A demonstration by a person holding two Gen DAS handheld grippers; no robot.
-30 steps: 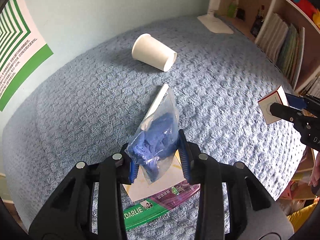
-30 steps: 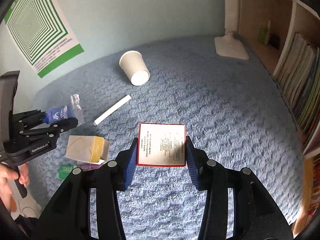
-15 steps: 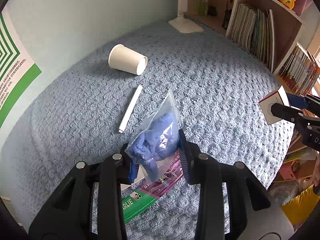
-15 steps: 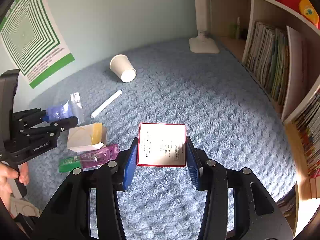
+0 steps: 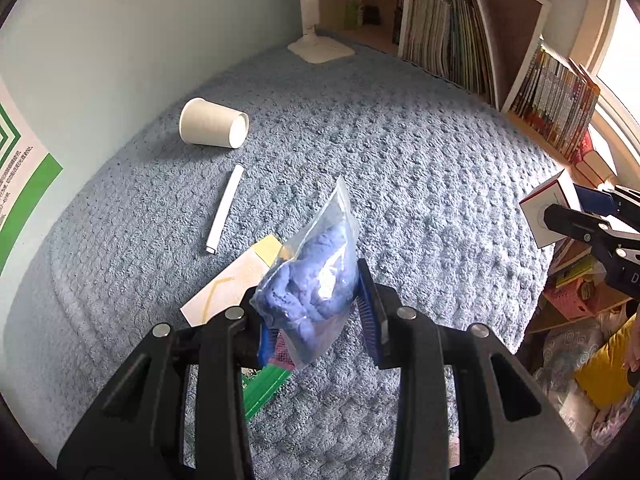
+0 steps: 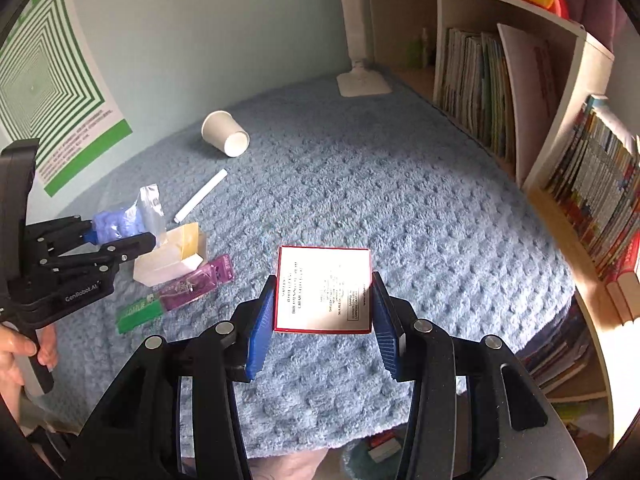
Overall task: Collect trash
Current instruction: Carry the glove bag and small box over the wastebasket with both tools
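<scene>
The blue blanket point(image 5: 420, 184) covers the worktop and fills most of my view, running up to the pale wall at 11 o'clock and the bookshelf point(image 6: 500, 92) at 2 o'clock. A white lamp base point(image 5: 320, 49) sits on the blanket at 12 o'clock, against the wall.

My left claw point(image 5: 316, 320) is clenched on a clear plastic bag point(image 5: 316, 280) stuffed with something blue; the bag sticks up out of the blue pads, lifted off the blanket. From the right wrist camera the bag point(image 6: 128, 220) hangs at 9 o'clock, above the loose trash.

My right claw point(image 6: 322, 312) is gripping a small white box point(image 6: 324, 290) with a red edge and printed text, pinched flat between both pads and held over the blanket. In the left wrist view that box point(image 5: 550, 212) shows at 3 o'clock.

A paper cup point(image 5: 212, 124) lies on its side at 11 o'clock, its mouth toward 3 o'clock. A cream and yellow carton point(image 6: 172, 256) rests on the blanket just below the bag. Touching it toward 5 o'clock lies a purple wrapper point(image 6: 196, 284), and a green box point(image 6: 138, 314) pokes out beyond that. A white paper stick point(image 5: 225, 210) lies between the cup and the carton, apart from both.
</scene>
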